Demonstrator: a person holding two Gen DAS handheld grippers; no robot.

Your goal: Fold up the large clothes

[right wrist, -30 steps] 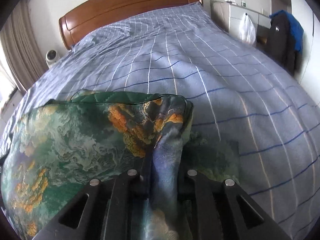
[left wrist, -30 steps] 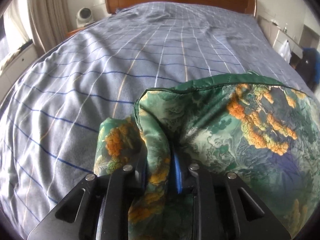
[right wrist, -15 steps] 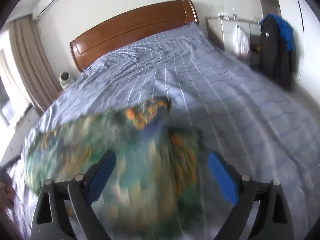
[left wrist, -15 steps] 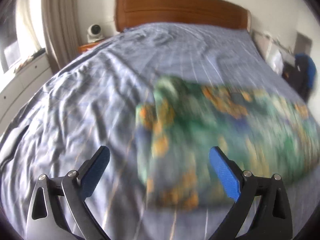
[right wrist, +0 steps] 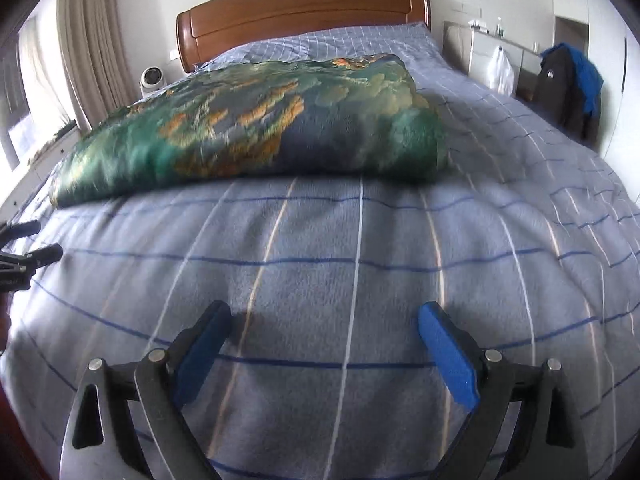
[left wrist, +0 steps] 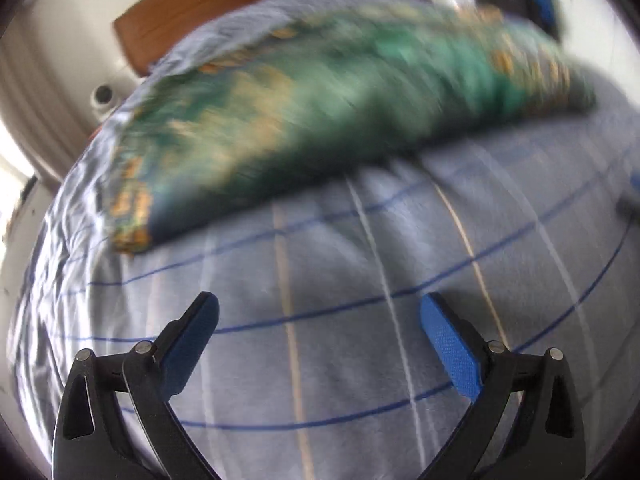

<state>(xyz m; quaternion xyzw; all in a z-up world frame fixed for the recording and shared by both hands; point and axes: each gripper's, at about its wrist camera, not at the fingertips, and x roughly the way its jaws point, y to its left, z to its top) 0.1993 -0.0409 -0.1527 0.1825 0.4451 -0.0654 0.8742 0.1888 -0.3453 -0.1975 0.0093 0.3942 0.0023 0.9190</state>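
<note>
A green garment with orange and blue print (right wrist: 256, 128) lies folded flat on the blue checked bedspread (right wrist: 360, 264), across the middle of the bed. It also shows blurred in the left wrist view (left wrist: 320, 96). My right gripper (right wrist: 324, 332) is open and empty, low over the bedspread, well short of the garment's near edge. My left gripper (left wrist: 318, 320) is open and empty, also short of the garment. The left gripper's fingertips (right wrist: 28, 252) show at the left edge of the right wrist view.
A wooden headboard (right wrist: 304, 12) stands at the far end. A small white fan (right wrist: 151, 78) sits by the curtain (right wrist: 92, 52) at the left. A dark and blue jacket (right wrist: 568, 88) and a white cabinet (right wrist: 496, 56) stand at the right.
Both grippers have let go of the garment, opened wide and pulled back toward the near edge of the bed. The garment has dropped onto the bedspread and lies flat.
</note>
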